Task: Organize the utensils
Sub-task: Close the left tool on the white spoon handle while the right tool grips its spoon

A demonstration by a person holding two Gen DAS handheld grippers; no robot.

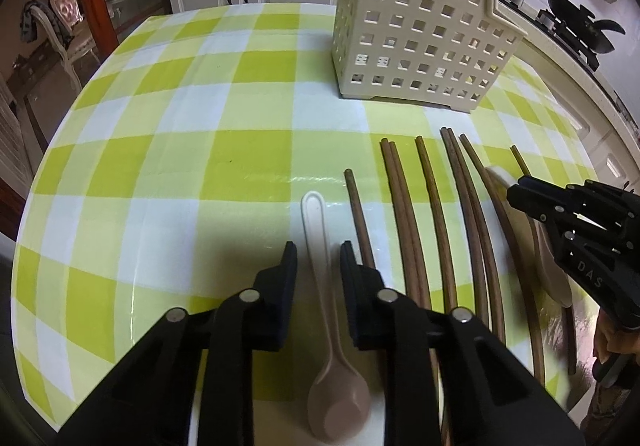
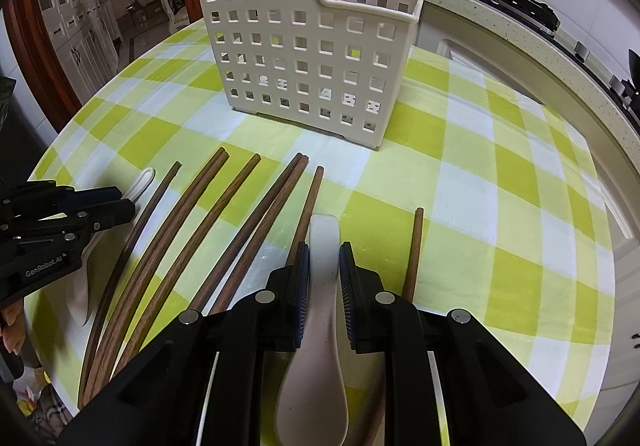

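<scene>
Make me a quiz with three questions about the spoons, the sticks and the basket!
1. Where is the basket?
A. Beyond the chopsticks' far tips
B. Lying on its side by the spoons
C. Held in a gripper

2. What colour is the tablecloth?
A. Red and black
B. Green and white checks
C. Plain blue

3. How is the left gripper set?
A. Shut tight on a chopstick
B. Fingers apart either side of a spoon's handle
C. Inside the basket

Answers:
1. A, it stands upright past the chopsticks.
2. B, checks cover the whole table.
3. B, the left spoon lies between its fingers with gaps showing; the right gripper straddles the right spoon the same way.
</scene>
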